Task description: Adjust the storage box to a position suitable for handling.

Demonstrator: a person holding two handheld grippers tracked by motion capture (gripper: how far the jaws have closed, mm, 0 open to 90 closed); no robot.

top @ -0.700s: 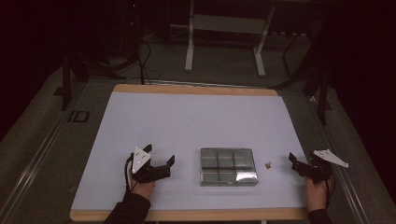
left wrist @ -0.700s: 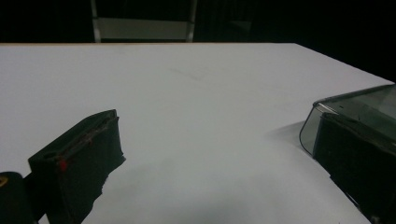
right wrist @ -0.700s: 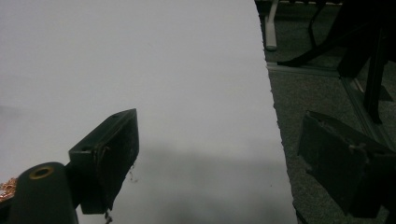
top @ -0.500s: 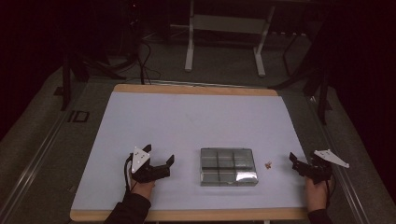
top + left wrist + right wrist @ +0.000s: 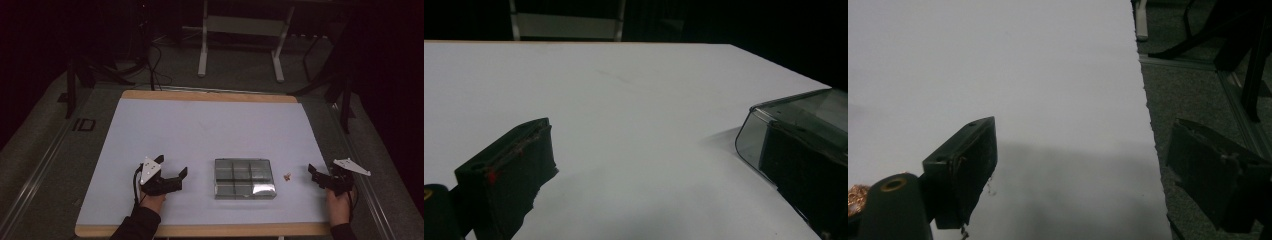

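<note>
A clear plastic box (image 5: pixel 245 178) with several compartments lies near the front of the white table. A tiny copper-coloured piece (image 5: pixel 287 176) rests just right of it. My left gripper (image 5: pixel 171 165) sits left of the box, open, with nothing between its jaws. In the left gripper view the left gripper (image 5: pixel 656 170) spans bare table, and a corner of the box (image 5: pixel 784 112) shows beside its right jaw. My right gripper (image 5: pixel 315 174) rests at the table's right edge, open and holding nothing. In the right gripper view the right gripper (image 5: pixel 1083 175) spans the table edge, with the copper piece (image 5: pixel 855 197) at the lower left.
The white table top (image 5: pixel 210 130) has a wooden rim. Grey carpet (image 5: pixel 1198 90) lies beyond its right edge. A metal stand (image 5: pixel 240 30) and dark legs stand on the floor behind the table.
</note>
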